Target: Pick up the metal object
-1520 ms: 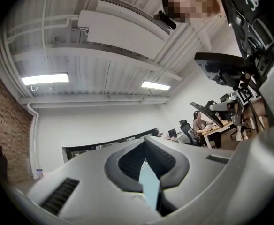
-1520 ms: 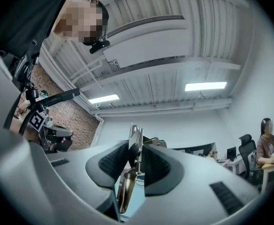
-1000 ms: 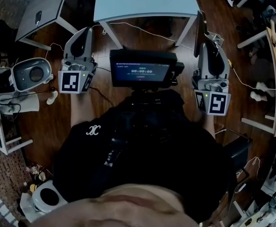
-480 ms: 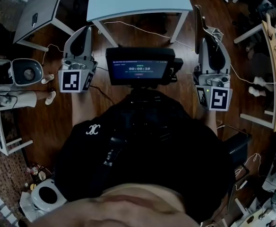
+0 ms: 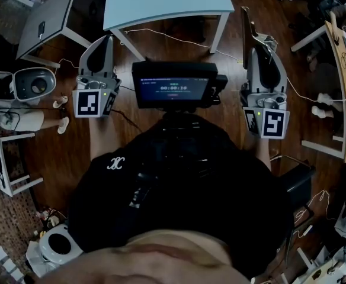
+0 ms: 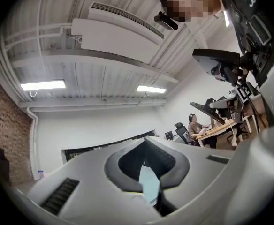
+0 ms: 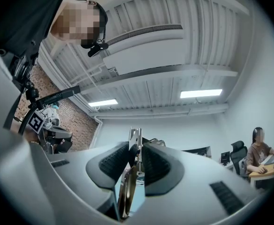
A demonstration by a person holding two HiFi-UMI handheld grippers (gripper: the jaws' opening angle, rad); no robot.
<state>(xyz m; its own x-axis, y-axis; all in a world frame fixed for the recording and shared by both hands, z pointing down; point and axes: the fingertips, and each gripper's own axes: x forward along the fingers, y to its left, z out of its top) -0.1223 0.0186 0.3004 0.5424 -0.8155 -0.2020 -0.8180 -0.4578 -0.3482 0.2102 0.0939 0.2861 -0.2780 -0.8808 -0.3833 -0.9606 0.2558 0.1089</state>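
A thin metal object (image 7: 135, 136) with a small spring stands upright between my right gripper's (image 7: 136, 146) ribbed pads, which are shut on it. Its top pokes out above the fingertips and its rounded lower part hangs between the jaws. In the head view my right gripper (image 5: 262, 51) is held up at the right of the person's chest, and the metal object cannot be made out there. My left gripper (image 5: 105, 40) is held at the left at the same height. Its jaws (image 6: 146, 142) meet at the tips with nothing between them.
A dark screen (image 5: 173, 87) sits on the person's chest between the grippers. Below lie a wooden floor, a light blue table (image 5: 167, 2), a grey table (image 5: 54, 10), a white stool (image 5: 10, 164), a white device (image 5: 37, 83) and cables. A person (image 7: 259, 153) sits at a desk.
Both grippers keep their places in front of the person. The tables and the white device on the floor have drifted a little to the left in the head view.
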